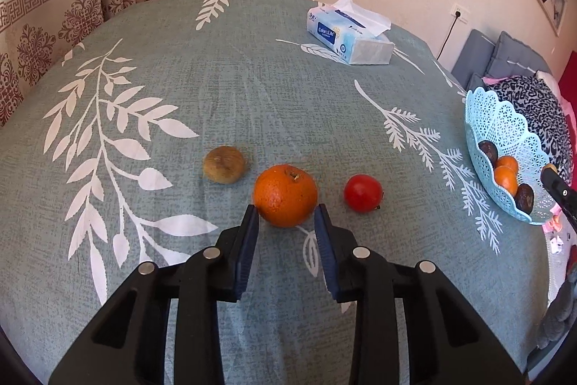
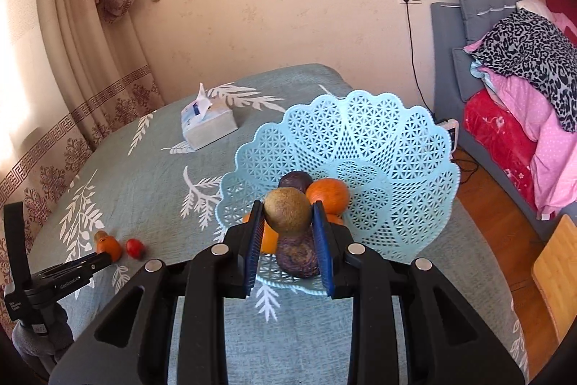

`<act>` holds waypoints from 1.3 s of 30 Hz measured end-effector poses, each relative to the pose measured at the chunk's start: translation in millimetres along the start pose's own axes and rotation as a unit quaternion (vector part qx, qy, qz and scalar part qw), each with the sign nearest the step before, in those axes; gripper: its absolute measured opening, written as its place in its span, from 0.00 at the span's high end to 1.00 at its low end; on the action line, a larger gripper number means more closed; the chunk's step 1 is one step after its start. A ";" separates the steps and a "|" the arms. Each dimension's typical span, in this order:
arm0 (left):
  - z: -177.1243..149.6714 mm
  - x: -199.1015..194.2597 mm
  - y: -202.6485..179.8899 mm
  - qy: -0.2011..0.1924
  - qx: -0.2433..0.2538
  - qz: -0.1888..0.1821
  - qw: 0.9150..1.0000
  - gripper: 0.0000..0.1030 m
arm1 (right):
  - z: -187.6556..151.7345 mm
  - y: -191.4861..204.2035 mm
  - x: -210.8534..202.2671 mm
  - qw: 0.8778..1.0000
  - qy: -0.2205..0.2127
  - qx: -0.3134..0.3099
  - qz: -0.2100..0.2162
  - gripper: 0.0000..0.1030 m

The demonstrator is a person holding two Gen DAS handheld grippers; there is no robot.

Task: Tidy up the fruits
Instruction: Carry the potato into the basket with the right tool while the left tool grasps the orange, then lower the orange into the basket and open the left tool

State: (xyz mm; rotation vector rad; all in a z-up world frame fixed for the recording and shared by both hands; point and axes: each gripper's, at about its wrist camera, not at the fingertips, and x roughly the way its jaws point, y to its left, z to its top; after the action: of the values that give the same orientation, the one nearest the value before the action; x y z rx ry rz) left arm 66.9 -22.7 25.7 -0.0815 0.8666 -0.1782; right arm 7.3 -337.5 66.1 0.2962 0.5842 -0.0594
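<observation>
In the left wrist view an orange (image 1: 285, 195) lies on the grey-green tablecloth, with a brown kiwi (image 1: 224, 164) to its left and a small red fruit (image 1: 362, 193) to its right. My left gripper (image 1: 286, 215) is open, its tips on either side of the orange's near edge. A light blue lattice basket (image 1: 505, 118) at the right holds oranges and dark fruits. In the right wrist view my right gripper (image 2: 287, 214) is shut on a brown-green kiwi (image 2: 287, 211) just over the basket (image 2: 378, 139), above oranges (image 2: 328, 195) and dark purple fruits (image 2: 298, 255).
A tissue pack (image 1: 348, 33) lies at the table's far side, also in the right wrist view (image 2: 207, 123). Curtains hang at the left. A sofa with piled clothes (image 2: 523, 78) stands right of the table. A wooden board (image 2: 557, 276) is at the lower right.
</observation>
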 end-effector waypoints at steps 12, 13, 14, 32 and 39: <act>9.2 8.1 -2.3 -0.003 -0.004 0.010 1.000 0.33 | -0.8 -15.0 5.3 0.999 -0.013 0.020 -0.035 0.69; 11.2 11.0 -4.0 -0.003 -0.002 0.012 1.000 0.33 | -1.5 -13.7 4.3 0.999 -0.017 0.017 -0.038 0.69; 13.0 14.7 -5.3 -0.001 -0.001 0.013 1.000 0.33 | -1.8 -12.7 3.0 0.999 -0.021 0.015 -0.042 0.69; 22.6 7.3 -21.7 -0.008 0.003 0.004 1.000 0.62 | -2.6 -44.7 -13.6 0.989 -0.075 0.072 -0.104 0.63; 36.3 -2.6 -76.6 -0.025 0.057 -0.030 0.998 0.62 | -7.7 -49.9 -15.7 0.987 -0.081 0.088 -0.112 0.58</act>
State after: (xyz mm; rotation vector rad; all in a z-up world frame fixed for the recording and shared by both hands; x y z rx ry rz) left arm 83.6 -97.5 62.1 -0.0057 0.8025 -0.2802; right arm -16.8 -383.4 55.7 0.3915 0.4496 -0.3508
